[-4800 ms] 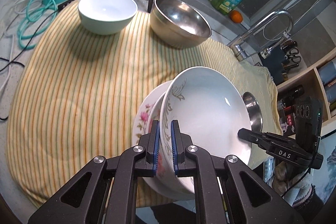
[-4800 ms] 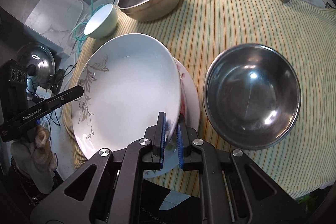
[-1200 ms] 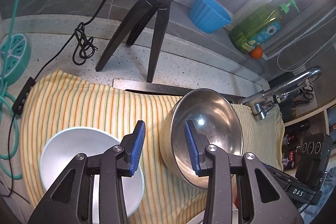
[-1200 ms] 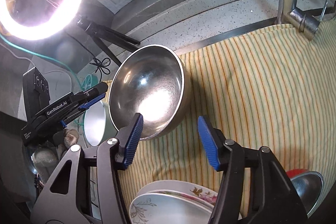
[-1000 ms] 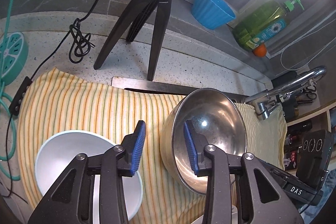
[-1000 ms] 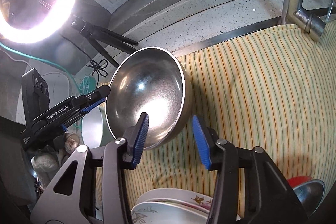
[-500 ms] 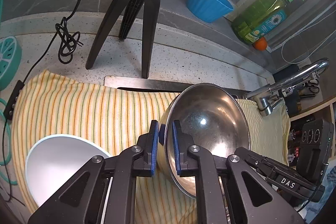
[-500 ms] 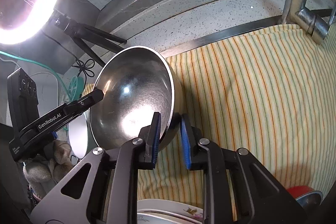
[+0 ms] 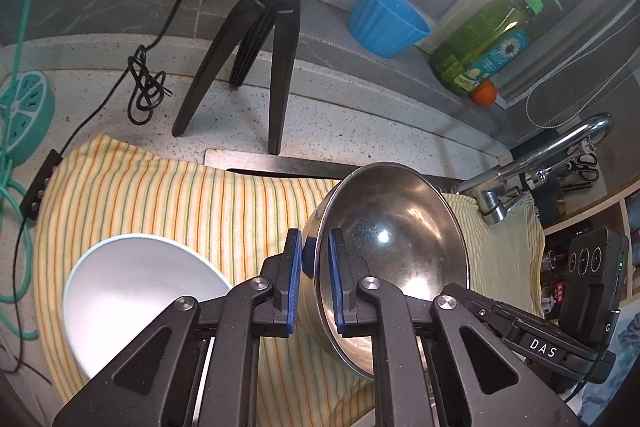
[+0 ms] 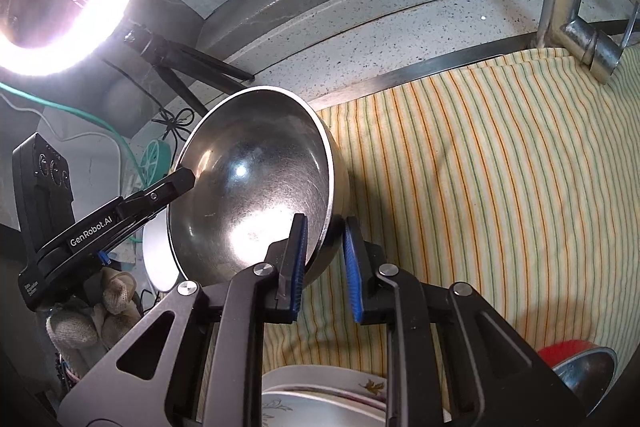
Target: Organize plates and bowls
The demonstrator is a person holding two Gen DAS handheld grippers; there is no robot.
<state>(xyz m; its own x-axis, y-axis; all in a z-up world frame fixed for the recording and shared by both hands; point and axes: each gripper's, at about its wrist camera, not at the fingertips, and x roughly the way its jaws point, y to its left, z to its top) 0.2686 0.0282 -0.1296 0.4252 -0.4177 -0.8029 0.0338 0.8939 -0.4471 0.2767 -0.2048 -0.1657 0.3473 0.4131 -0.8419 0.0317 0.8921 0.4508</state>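
I have the steel bowl [image 9: 394,255] pinched from both sides. My left gripper [image 9: 315,263] has its blue-padded fingers [image 9: 294,267] nearly shut on the bowl's near-left rim, one inside, one outside. My right gripper [image 10: 324,251] clamps the opposite rim the same way, its fingers [image 10: 298,259] a little wider around the thicker wall. The bowl tilts, mouth turned toward my left camera, over the striped cloth [image 10: 500,187] near the back edge of the desk [image 9: 360,115]. The white bowl [image 9: 132,291] sits on the cloth just beside it, toward the left edge. Stacked plates [image 10: 320,403] lie at the front edge, with another steel bowl [image 10: 588,375] at the front right corner.
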